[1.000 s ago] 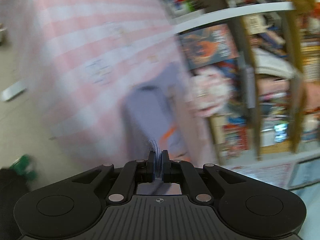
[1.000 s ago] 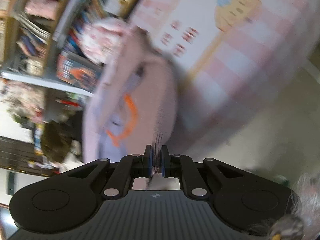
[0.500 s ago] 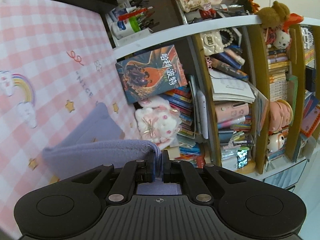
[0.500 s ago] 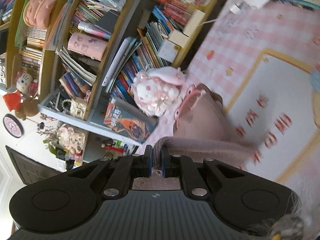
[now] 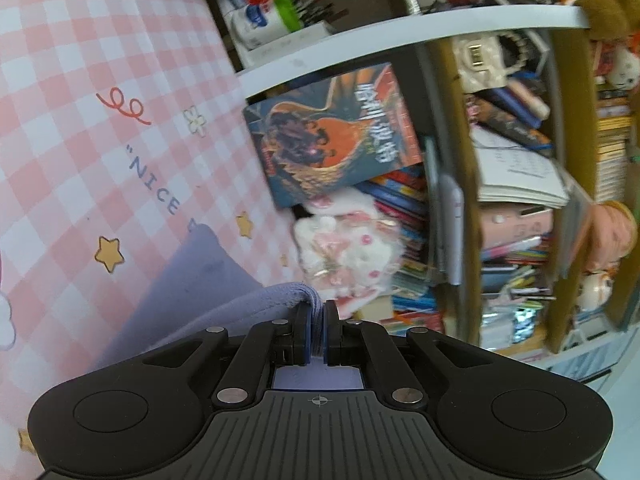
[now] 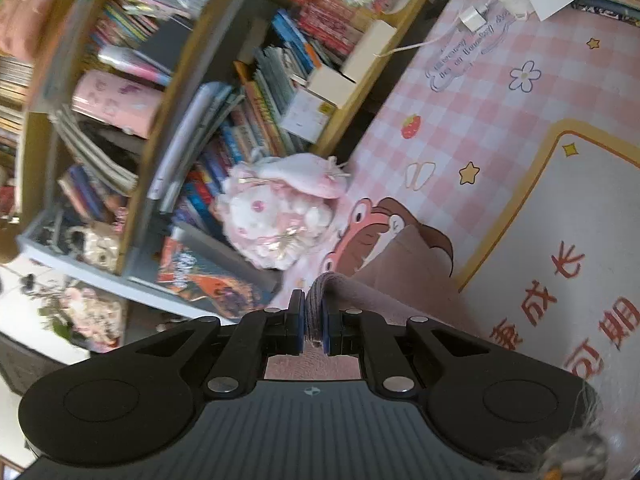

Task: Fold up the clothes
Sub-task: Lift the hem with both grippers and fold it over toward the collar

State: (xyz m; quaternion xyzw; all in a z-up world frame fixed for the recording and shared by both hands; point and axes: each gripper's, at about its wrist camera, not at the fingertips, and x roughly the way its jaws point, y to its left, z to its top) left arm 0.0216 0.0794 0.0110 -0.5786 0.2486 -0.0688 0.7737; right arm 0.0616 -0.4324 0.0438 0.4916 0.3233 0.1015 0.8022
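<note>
A soft garment lies on a pink checked tablecloth (image 5: pixel 80 128). It looks lilac in the left wrist view (image 5: pixel 192 288) and pinkish in the right wrist view (image 6: pixel 400 280). My left gripper (image 5: pixel 317 328) is shut on a bunched ribbed edge of the garment, which trails down to the left. My right gripper (image 6: pixel 313 322) is shut on another ribbed edge, with the cloth trailing to the right onto the tablecloth (image 6: pixel 500 120). Most of the garment is hidden under the grippers.
A crowded bookshelf (image 5: pixel 500 168) stands just past the table's far edge, with a pink plush toy (image 5: pixel 348 248) and a large book (image 5: pixel 332 136) leaning against it. The plush toy (image 6: pixel 276 212) shows in the right wrist view too. A charger and cable (image 6: pixel 472 20) lie on the cloth.
Both grippers swung up and forward with the garment edges still gripped, from a blurred view down at the hanging cloth to facing the bookshelf. Since half a second ago they moved closer to the shelf.
</note>
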